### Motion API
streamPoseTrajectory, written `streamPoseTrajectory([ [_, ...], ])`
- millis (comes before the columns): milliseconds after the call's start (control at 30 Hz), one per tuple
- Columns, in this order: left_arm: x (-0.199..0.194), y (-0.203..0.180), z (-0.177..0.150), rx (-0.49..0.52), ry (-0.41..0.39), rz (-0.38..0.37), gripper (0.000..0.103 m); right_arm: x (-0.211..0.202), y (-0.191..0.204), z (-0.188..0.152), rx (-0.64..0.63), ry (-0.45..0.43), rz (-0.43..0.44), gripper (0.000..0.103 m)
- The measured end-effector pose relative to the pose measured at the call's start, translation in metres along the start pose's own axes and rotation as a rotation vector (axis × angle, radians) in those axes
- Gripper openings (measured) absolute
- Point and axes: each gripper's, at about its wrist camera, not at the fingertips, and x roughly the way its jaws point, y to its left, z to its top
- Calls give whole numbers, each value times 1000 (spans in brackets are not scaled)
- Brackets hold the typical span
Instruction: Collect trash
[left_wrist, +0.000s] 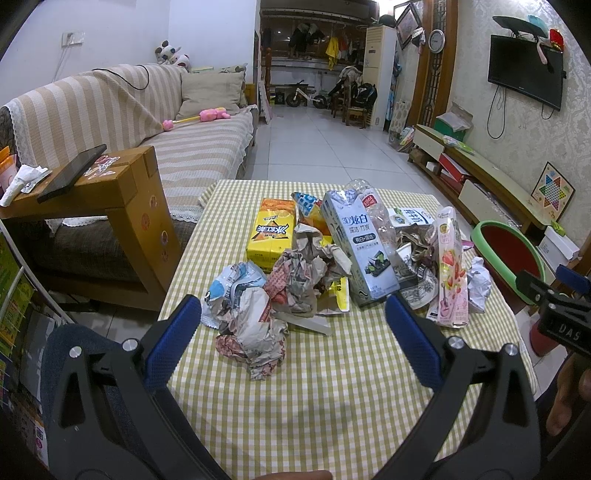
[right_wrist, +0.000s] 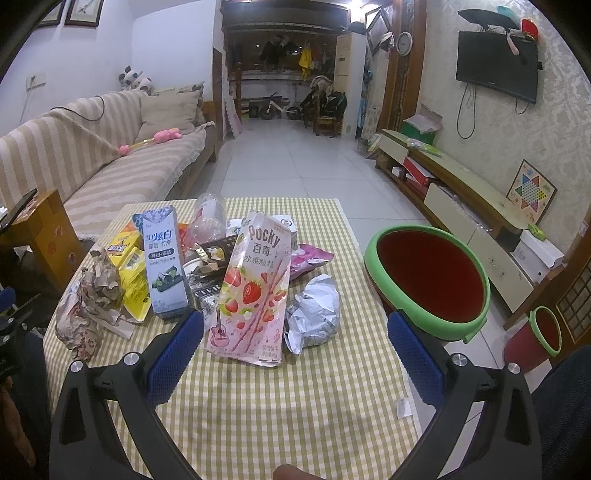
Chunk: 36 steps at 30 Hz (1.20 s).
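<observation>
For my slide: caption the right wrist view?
Open right tool faces Pocky box and trash pile beside green-rimmed bin.

low table with yellow-white checked cloth (right_wrist: 295, 387); beside upright grey-white toothpaste carton (right_wrist: 164, 258): pink pocky strawberry box (right_wrist: 251, 291), crumpled silver foil wrapper (right_wrist: 314, 314), crumpled brown paper (left_wrist: 255, 325).
</observation>
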Motion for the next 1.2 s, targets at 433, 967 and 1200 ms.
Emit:
streamPoseTrajectory([
  [433,0,0,0,-2,1,0,98,0,1,-1,0,3,0,96],
  [967,9,9,4,-39,38,-21,98,13,4,5,-17,34,11,96],
  [1200,35,8,13,-16,107,-59,98,36,-1,25,11,74,51,96],
])
